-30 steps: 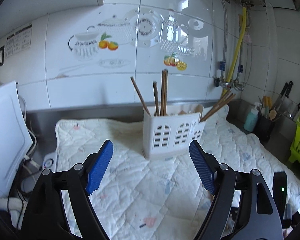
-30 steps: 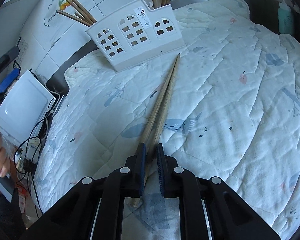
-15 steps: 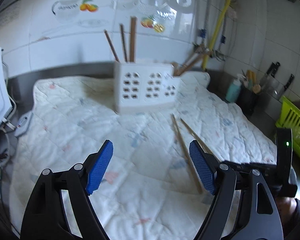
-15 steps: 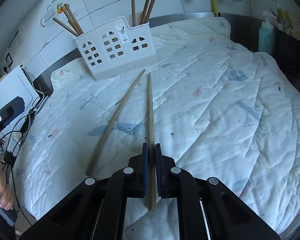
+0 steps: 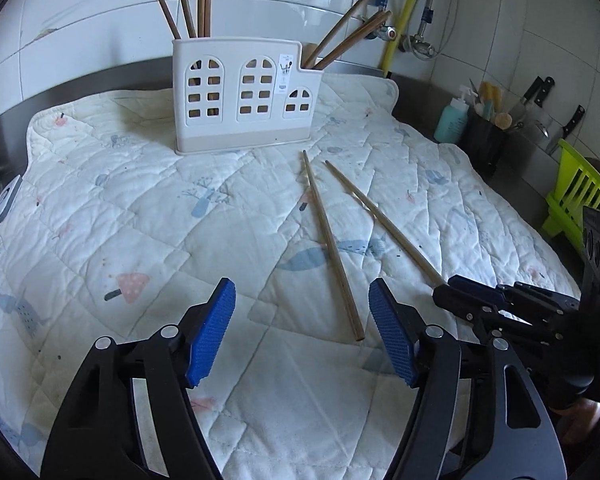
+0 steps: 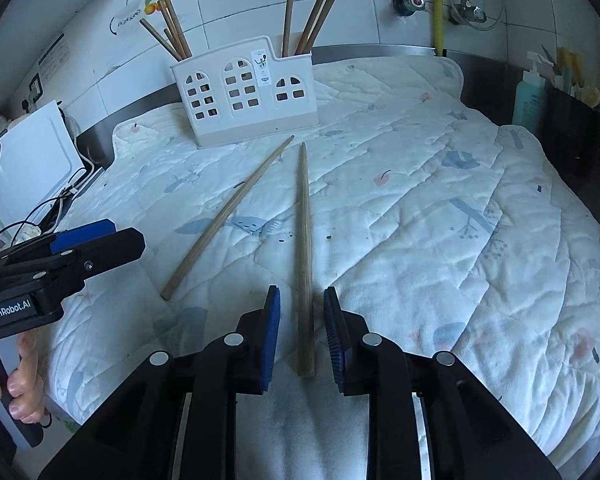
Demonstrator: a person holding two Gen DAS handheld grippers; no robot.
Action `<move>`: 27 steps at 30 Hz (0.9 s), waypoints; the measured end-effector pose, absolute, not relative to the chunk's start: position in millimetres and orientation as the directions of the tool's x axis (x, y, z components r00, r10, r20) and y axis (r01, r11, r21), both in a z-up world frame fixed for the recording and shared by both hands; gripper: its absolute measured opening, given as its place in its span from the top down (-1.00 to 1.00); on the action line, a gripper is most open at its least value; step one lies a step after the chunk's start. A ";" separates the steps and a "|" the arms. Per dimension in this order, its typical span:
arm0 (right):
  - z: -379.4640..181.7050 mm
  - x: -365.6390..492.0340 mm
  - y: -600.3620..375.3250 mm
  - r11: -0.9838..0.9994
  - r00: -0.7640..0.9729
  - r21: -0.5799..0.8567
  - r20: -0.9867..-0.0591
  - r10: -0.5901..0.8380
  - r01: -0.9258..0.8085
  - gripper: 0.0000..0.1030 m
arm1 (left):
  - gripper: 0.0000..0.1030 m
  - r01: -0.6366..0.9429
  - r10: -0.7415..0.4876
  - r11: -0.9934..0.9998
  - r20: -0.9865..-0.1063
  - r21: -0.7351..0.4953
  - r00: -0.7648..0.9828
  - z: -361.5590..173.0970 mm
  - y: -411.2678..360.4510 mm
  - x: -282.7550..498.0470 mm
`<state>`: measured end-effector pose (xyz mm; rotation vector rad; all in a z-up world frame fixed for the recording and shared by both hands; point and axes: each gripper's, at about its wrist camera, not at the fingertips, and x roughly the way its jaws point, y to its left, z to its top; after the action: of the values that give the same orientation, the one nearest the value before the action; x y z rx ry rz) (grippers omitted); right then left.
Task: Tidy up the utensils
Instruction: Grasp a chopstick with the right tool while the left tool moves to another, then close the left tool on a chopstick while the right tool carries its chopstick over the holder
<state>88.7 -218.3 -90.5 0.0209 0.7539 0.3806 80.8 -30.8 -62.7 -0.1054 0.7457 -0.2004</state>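
Two wooden chopsticks lie on the quilted cloth (image 6: 440, 208) in front of the white holder (image 6: 244, 96), which has several chopsticks standing in it. The right chopstick (image 6: 305, 264) runs between my right gripper's (image 6: 303, 336) blue pads. The jaws are opening, with a gap on both sides of the stick. The left chopstick (image 5: 332, 248) points toward my left gripper (image 5: 304, 336). That gripper's jaws are closing and grip nothing; the stick's near end lies by the right pad (image 5: 392, 344), untouched. The right gripper (image 5: 446, 290) sits at the other chopstick's (image 5: 380, 220) end.
A white box (image 6: 36, 160) and cables lie left of the cloth. To the right stand a teal bottle (image 5: 452, 120), a black utensil pot (image 5: 486, 142), knives (image 5: 536, 92) and a green rack (image 5: 576, 196). A person's hand (image 6: 20, 384) holds the left gripper's handle.
My right gripper was shut on a chopstick and has let it go, pads now apart. The left gripper dropped toward the cloth near the other chopstick and its jaws narrowed.
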 end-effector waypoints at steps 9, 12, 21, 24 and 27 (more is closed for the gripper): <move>-89.4 83.5 -225.9 0.933 0.687 0.129 -0.644 0.337 -0.337 0.87 | -0.05 0.173 -0.243 0.970 -0.691 -0.170 0.681 -76.1 -51.6 86.9; -83.7 81.2 -231.8 0.934 0.698 0.128 -0.633 0.335 -0.333 0.87 | 0.15 0.186 -0.256 0.967 -0.694 -0.176 0.673 -79.4 -59.3 92.3; -54.7 69.8 -245.9 0.932 0.745 0.095 -0.574 0.339 -0.351 0.87 | 0.39 0.170 -0.247 0.969 -0.710 -0.179 0.660 -89.5 -74.9 106.8; -46.3 67.7 -246.3 0.928 0.754 0.086 -0.557 0.347 -0.363 0.87 | 0.47 0.158 -0.207 0.978 -0.720 -0.136 0.662 -90.1 -79.8 106.5; -39.2 66.1 -247.5 0.926 0.765 0.083 -0.538 0.353 -0.368 0.87 | 0.71 0.134 -0.175 0.984 -0.727 -0.114 0.664 -89.7 -79.6 107.9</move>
<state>66.1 -247.5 -39.2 -0.0281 0.5792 0.3916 107.9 -79.6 -89.7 -0.0523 0.8259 -0.1746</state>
